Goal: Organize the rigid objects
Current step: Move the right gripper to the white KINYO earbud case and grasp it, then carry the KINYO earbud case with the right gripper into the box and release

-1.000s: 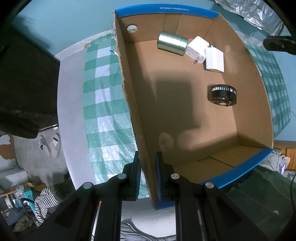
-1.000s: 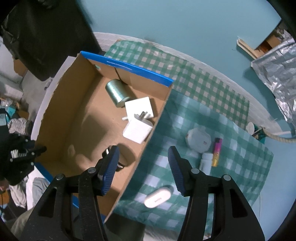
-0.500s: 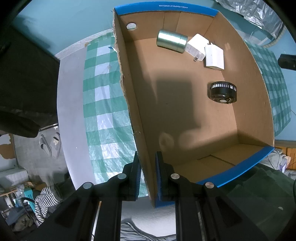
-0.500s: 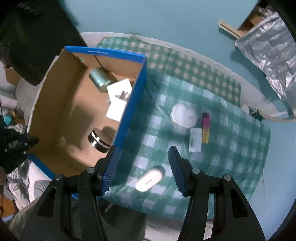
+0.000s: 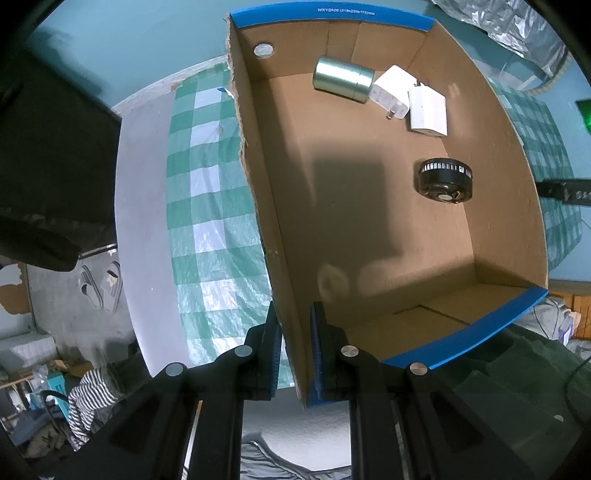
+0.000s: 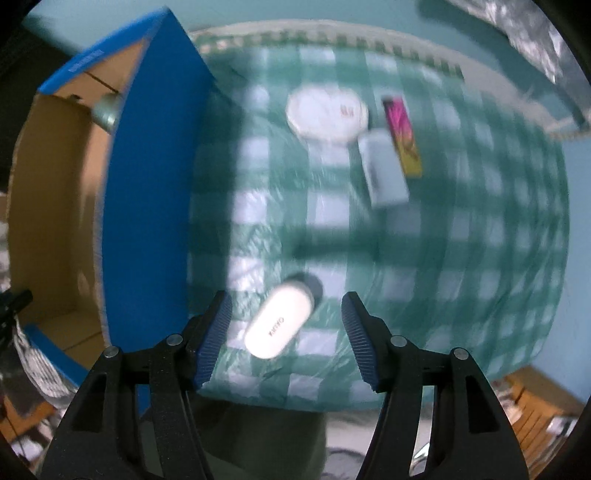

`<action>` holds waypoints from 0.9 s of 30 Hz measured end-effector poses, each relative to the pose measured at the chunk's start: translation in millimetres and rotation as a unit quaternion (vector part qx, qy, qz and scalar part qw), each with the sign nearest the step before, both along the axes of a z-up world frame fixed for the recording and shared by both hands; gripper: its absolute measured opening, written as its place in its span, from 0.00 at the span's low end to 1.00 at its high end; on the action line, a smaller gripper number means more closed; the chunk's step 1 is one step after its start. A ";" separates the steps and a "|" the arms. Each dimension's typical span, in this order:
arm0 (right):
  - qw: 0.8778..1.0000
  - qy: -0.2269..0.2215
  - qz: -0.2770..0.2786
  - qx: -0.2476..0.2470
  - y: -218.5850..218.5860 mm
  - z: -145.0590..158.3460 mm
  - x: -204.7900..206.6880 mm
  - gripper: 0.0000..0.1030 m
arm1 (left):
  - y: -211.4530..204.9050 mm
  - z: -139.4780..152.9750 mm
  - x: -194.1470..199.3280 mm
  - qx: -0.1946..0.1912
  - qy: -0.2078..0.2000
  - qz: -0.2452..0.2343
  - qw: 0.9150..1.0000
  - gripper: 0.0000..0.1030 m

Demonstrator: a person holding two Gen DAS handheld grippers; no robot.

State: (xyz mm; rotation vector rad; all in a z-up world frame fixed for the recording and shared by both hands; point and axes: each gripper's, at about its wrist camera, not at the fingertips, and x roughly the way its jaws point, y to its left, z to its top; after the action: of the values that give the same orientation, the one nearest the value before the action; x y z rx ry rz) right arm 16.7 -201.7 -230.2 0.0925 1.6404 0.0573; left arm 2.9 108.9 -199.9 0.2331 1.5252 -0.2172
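Cardboard box (image 5: pixel 388 221), blue outside w/ blue-taped rims, sits on green-and-white checked cloth (image 5: pixel 207 206) covering the desk; the box's near corner overhangs the cloth's near edge. Left gripper (image 5: pixel 295 347) is clamped on the box's left side wall near that corner, one blue pad outside, the other inside.

Inside the box, near to far: black round ribbed item (image 5: pixel 445 181) by the right wall; white charger (image 5: pixel 428 112) and a second white plug adapter (image 5: pixel 389 96) touching it, prongs visible; silver cylinder (image 5: pixel 343 77) lying on its side at the far wall, touching the adapter. Far wall has a round hole near its left corner.

Right gripper (image 6: pixel 286 325) hangs w/ fingers spread wide, holding nothing. Right wrist view is motion-blurred. White oblong case (image 6: pixel 279 323) w/ dark lettering lies on the cloth near its near edge, seen between the fingertips, tilted diagonally; can't tell whether the pads are down at its level. The box's blue outer wall stands just left of it.

Farther across the cloth: pale rectangular item (image 6: pixel 384 168), then a pink-and-yellow stick-shaped item (image 6: pixel 402 136) just beside it on the right, and a white round item (image 6: pixel 327 114) at the far-left of that group, close to the pale one. Crinkled silver foil (image 6: pixel 535 33) shows beyond the desk's far-right corner.
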 end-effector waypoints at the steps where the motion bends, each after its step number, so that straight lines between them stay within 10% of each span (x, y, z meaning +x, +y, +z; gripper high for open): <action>1: 1.000 0.006 -0.009 0.003 -1.3 -7.0 -4.8 0.61 | -0.3 -0.3 -0.9 0.000 0.000 -0.001 1.000 0.14; 16: 0.998 0.038 -0.037 0.013 7.0 -59.0 -33.3 0.53 | -3.2 -1.7 -9.7 0.007 0.001 -0.010 1.000 0.14; 27: 0.997 0.016 0.081 -0.006 22.3 -55.9 -37.2 0.36 | -1.9 -1.9 -12.5 0.006 0.004 -0.008 1.000 0.14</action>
State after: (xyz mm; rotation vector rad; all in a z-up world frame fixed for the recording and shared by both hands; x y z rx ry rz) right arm -20.4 -179.3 -286.1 -0.0498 1.6769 0.1715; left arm -9.6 107.0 -201.8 0.2543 1.5328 -0.2210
